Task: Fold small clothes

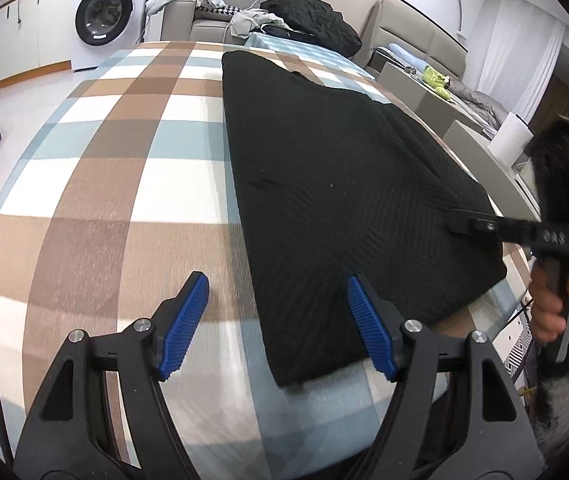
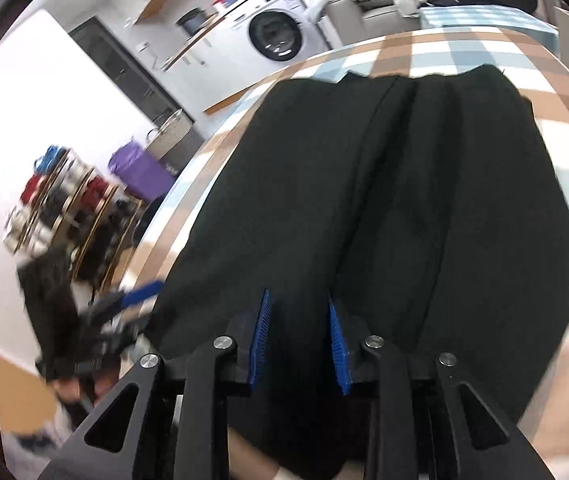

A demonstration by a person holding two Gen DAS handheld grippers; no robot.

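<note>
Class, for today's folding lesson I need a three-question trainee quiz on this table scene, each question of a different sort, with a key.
1. True or false: the left gripper holds the black garment.
2. What pattern covers the tablecloth? A) stripes B) checks C) dots
3. Which appliance stands beyond the table?

Key:
1. False; its jaws are open and empty, beside the garment's edge.
2. B.
3. The washing machine.

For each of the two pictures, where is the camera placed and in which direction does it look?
Left wrist view: sits on the left gripper, looking down across the checked tablecloth at the black garment; the hand holding the right gripper shows.
Right wrist view: sits on the right gripper, directly over the garment; the left gripper appears blurred.
Shared: garment, tablecloth, washing machine.
</note>
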